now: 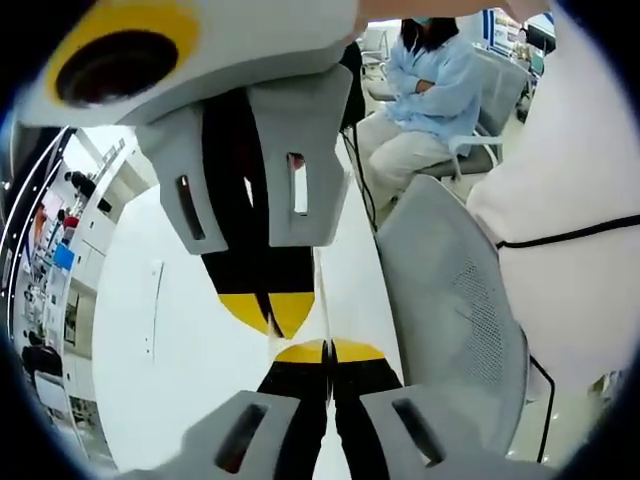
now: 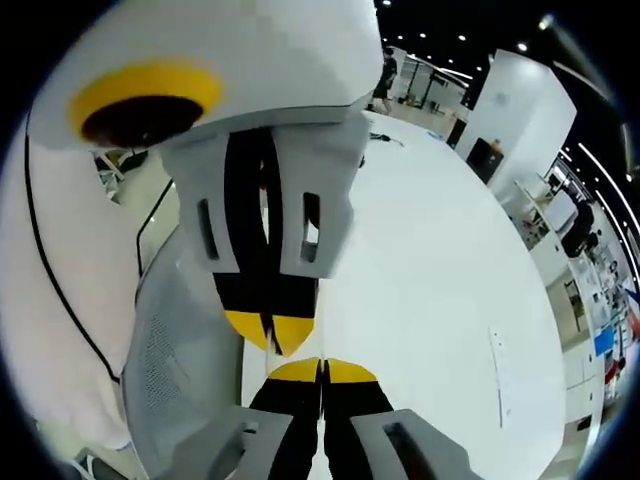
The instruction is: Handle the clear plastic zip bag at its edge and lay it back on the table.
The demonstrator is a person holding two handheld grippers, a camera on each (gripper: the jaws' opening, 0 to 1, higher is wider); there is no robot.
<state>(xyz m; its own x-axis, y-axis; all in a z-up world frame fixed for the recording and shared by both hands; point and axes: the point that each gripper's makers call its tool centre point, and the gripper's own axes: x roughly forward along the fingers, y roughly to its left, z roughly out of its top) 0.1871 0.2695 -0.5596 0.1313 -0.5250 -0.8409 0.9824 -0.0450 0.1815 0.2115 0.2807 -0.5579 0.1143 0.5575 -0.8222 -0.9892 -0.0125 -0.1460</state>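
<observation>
Both my tongs, left (image 1: 327,347) and right (image 2: 321,364), meet tip to tip, each pressed together, over the white desk (image 2: 440,260), presumably pinching the clear bag's edge, which I cannot make out.

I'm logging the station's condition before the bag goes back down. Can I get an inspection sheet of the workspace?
Surface: white table, bare and clean around the grippers.
Job's things: clear zip bag, not discernible; whether either gripper pinches it cannot be told.
Clutter: one small dark item at the table's far end.
Grippers: left gripper and right gripper both shut, tips facing each other closely above the table.
Cables: black cable across white clothing; another hanging by the table edge.
Surroundings: grey mesh chair beside the table, seated person beyond, shelving along the wall.
</observation>
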